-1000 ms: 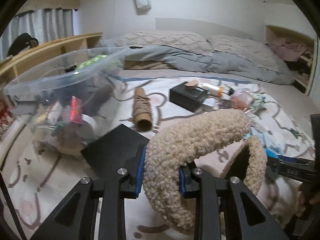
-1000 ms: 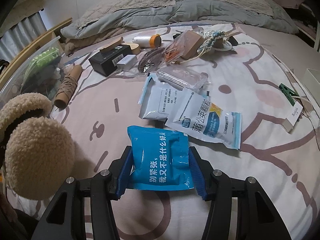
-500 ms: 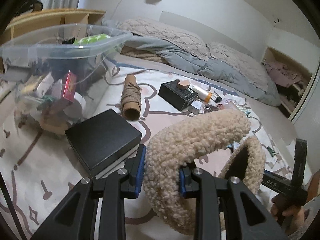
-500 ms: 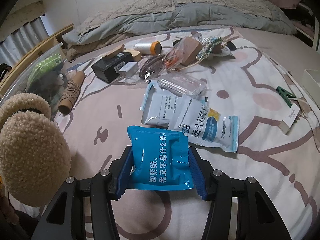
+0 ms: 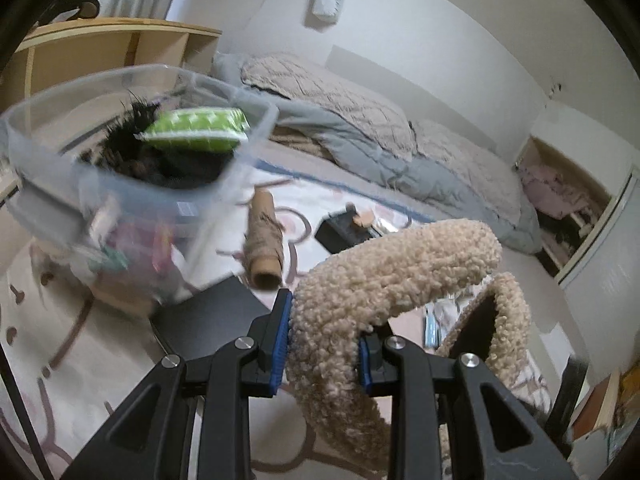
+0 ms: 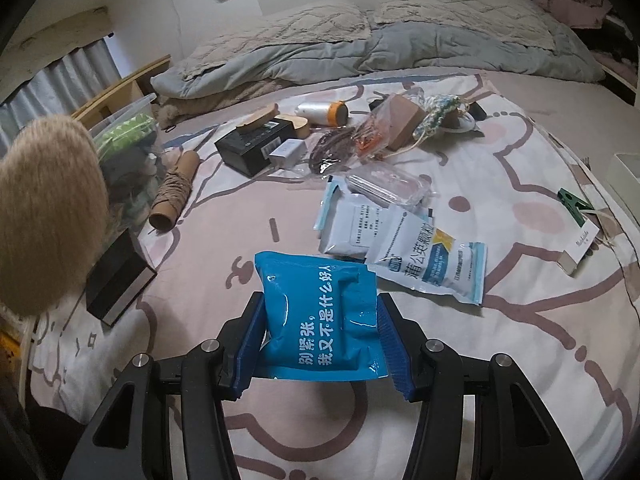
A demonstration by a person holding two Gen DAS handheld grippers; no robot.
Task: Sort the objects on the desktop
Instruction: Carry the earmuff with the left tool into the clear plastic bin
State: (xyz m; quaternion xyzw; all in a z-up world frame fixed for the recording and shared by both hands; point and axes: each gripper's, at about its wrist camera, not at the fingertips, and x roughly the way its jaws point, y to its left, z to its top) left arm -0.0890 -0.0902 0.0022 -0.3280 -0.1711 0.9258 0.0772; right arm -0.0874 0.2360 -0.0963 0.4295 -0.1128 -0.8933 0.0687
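My left gripper (image 5: 323, 346) is shut on a beige fleece headband (image 5: 384, 276) and holds it above the bed. The headband also shows blurred at the left of the right wrist view (image 6: 48, 216). A clear plastic bin (image 5: 132, 184) with a green pack (image 5: 196, 130) and dark items inside sits ahead to the left, close to the left gripper. My right gripper (image 6: 320, 336) is shut on a blue sachet pack (image 6: 320, 312) above the patterned sheet.
A black box (image 6: 116, 276) lies by the bin, a twine roll (image 6: 172, 196) beyond it. White and blue packets (image 6: 404, 240), a black case (image 6: 260, 144), a clear pouch (image 6: 384, 184) and small items lie on the bed. A green clip (image 6: 572, 204) is at right.
The left gripper with the headband has risen and moved toward the bin, which now looks closer and blurred. The right gripper holds the blue pack and has drawn back a little.
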